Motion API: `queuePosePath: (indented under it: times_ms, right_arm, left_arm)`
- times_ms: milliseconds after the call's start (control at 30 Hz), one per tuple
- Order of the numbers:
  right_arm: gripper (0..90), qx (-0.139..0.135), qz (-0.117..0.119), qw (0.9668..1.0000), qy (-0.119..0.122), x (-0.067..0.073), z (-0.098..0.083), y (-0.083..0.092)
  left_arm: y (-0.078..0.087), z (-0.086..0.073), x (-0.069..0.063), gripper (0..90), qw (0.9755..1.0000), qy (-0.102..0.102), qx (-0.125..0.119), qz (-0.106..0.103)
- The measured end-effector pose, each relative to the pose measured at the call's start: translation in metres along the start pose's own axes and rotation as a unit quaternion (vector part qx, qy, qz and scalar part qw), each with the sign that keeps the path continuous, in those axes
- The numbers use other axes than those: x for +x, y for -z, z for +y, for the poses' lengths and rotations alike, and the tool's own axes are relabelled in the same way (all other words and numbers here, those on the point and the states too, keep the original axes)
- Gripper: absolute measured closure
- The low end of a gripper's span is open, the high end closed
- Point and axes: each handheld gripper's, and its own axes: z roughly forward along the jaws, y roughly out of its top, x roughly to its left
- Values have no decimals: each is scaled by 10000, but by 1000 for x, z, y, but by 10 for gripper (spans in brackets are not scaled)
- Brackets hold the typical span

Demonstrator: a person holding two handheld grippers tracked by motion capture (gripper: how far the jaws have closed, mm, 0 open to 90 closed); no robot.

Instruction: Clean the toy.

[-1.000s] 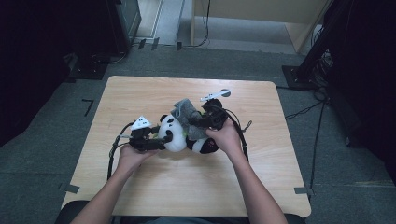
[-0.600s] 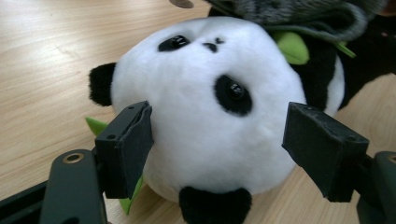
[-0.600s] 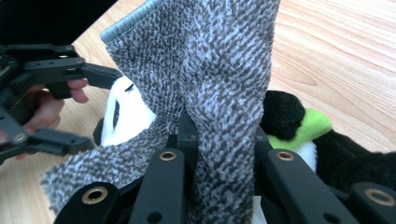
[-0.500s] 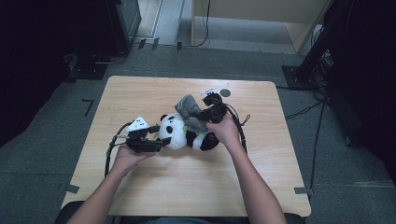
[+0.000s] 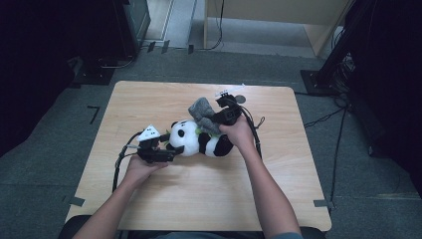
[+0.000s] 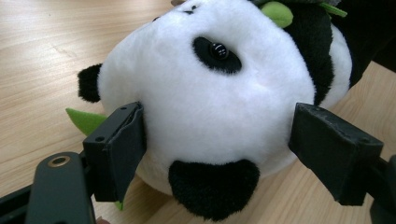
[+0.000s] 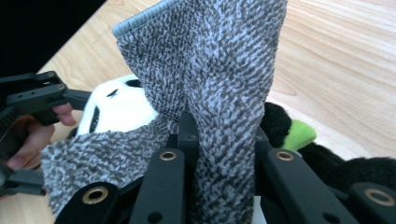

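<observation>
Our left gripper [image 6: 217,154] has just been opening around the black-and-white plush panda's [image 5: 199,139] head, unpressed; our right gripper [image 7: 219,140], clamping the grey knitted cloth [image 7: 210,70] above it, could drag the freed panda.

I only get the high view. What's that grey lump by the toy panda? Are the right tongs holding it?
Observer: Yes. In the right gripper view the right tongs are shut on a grey towel, which is pinched between the jaws and stands up above them.
Operator: Are the left tongs squeezing the panda?
Observer: No. In the left gripper view the left tongs have just been opening. The panda's head sits between the jaws, but the pads are not pressing into it.
Operator: Is anything hiding under its head?
Observer: A green leaf pokes out from under it onto the table.
</observation>
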Motion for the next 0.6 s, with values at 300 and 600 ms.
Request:
queuePosePath:
  times_ms: [300,600]
  right_arm:
    - [766,69,-11,9999,-127,-7,6,-8]
    - [766,44,-23,9997,-245,-11,7,-13]
  left_arm:
    - [-12,-5,2,130,9995,-314,-97,32]
    - [-21,-9,10,129,9995,-56,-300,-9]
